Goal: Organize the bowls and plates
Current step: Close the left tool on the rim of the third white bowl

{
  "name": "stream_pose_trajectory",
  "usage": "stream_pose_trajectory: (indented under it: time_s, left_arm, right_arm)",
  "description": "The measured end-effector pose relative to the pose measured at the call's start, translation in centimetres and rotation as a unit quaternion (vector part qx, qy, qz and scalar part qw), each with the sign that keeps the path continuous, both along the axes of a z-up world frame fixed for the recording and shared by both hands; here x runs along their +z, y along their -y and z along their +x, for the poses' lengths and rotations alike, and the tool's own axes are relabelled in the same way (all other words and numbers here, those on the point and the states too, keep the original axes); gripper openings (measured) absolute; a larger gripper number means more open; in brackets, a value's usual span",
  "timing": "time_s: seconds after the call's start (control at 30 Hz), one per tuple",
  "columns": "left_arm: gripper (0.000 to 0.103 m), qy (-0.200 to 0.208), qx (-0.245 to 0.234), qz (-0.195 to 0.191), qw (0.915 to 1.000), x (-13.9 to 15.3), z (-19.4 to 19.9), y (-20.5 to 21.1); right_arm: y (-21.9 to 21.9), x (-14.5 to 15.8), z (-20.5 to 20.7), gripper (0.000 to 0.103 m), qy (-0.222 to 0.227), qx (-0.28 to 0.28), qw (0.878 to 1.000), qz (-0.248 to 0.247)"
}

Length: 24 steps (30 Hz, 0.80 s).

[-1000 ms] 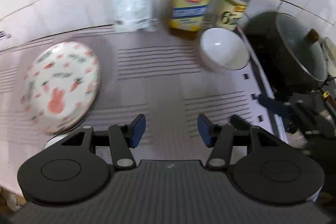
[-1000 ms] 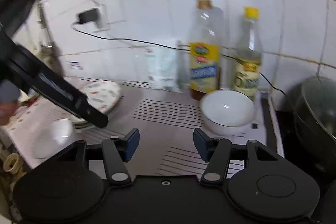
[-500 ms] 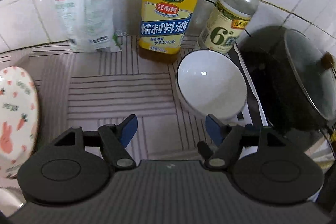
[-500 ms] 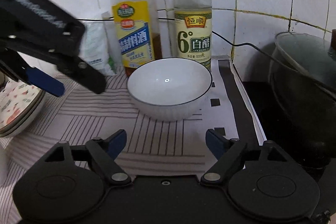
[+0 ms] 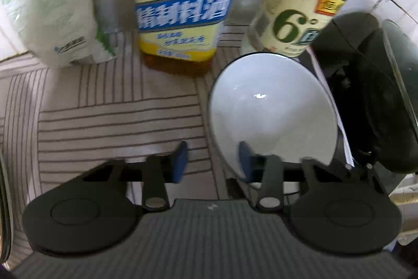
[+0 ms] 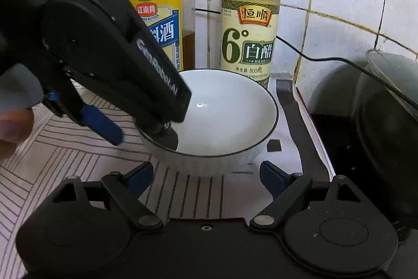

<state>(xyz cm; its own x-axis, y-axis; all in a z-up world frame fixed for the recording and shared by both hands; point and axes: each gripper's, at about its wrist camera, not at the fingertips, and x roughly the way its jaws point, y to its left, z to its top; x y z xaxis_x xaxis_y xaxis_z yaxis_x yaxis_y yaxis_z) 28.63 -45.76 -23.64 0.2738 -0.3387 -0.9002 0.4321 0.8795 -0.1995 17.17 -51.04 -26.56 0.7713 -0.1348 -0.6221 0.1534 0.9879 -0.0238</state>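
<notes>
A white bowl with a dark rim [image 5: 271,117] [image 6: 227,119] stands on the striped mat in front of two bottles. My left gripper [image 5: 211,161] is open and straddles the bowl's left rim: one finger is inside the bowl, the other outside on the mat. It also shows in the right wrist view [image 6: 143,130], coming in from the upper left. My right gripper [image 6: 206,177] is open and empty, just in front of the bowl's near side. A plate edge [image 5: 4,200] shows at the far left.
A yellow-labelled cooking wine bottle [image 5: 183,4] [image 6: 159,15] and a vinegar bottle [image 5: 297,17] [image 6: 248,25] stand against the tiled wall behind the bowl. A white pouch [image 5: 60,15] stands to their left. A dark lidded pot [image 5: 376,96] [image 6: 386,127] sits at the right.
My left gripper has moved forward and right, from over the mat to astride the bowl's left rim. My right gripper has moved closer to the bowl's front. Both stay open.
</notes>
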Motion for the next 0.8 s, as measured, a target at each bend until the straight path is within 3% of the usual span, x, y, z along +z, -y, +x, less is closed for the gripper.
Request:
stream_pose_trajectory:
  time_s: [0.03,0.2,0.47,0.8]
  left_arm:
    - [0.018,0.003,-0.007,0.0,1.0,0.1,-0.1,0.3]
    - [0.017,0.04,-0.028,0.031,0.9983,0.2,-1.4,1.7]
    - [0.017,0.023,-0.028,0.025,0.999,0.9,-2.2,1.0]
    - [0.017,0.033,-0.029,0.038,0.9983,2.8,-5.7,-0.6]
  right_arm:
    - [-0.1,-0.1,-0.1,0.091,0.001,0.001,1.0,-0.003]
    - [-0.4,-0.1,-0.2,0.091,0.012,0.016,1.0,-0.02]
    - [-0.4,-0.1,-1.5,0.09,0.021,0.013,1.0,-0.017]
    - [-1.4,1.0,-4.7,0.09,0.038,0.019,0.999,0.002]
